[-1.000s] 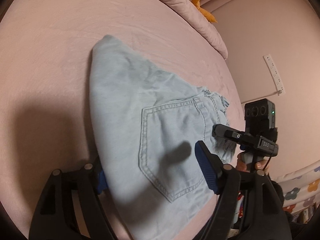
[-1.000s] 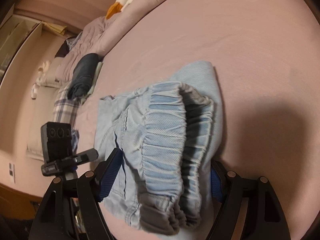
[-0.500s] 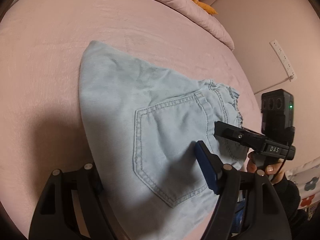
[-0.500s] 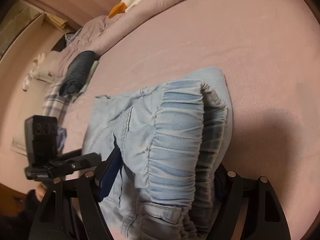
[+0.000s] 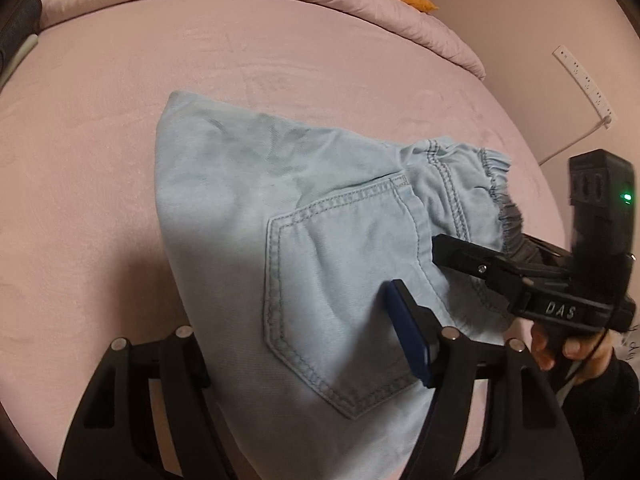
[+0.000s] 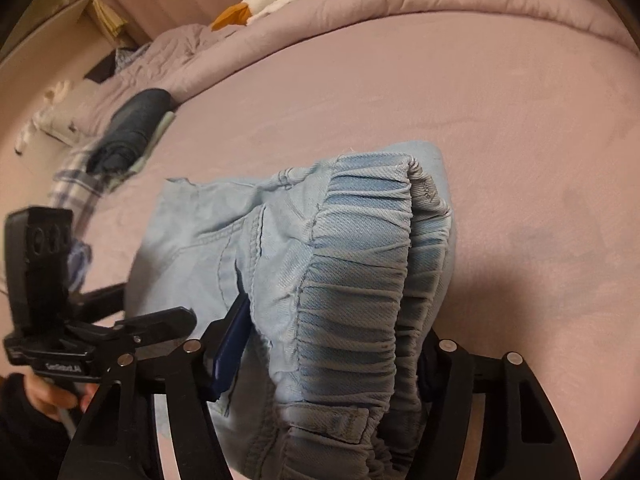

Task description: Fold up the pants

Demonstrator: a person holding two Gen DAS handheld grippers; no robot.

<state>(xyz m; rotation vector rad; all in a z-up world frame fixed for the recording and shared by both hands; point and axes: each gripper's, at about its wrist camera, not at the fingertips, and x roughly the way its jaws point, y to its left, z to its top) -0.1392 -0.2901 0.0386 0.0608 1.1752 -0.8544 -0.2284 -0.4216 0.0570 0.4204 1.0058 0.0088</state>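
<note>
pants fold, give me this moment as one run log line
stage: pants folded on bed | left tool: closing, straddles pocket end | right tool: closing, straddles waistband | hold: unconfirmed

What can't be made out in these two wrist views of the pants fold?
- Left wrist view: the left gripper's far pad is hidden under the pants; its jaws are closing around the fabric.
- Right wrist view: the right gripper's right pad is covered by the bunched waistband; jaws closing.
- Both views: pant legs and lower layers are hidden under the top layer.
</note>
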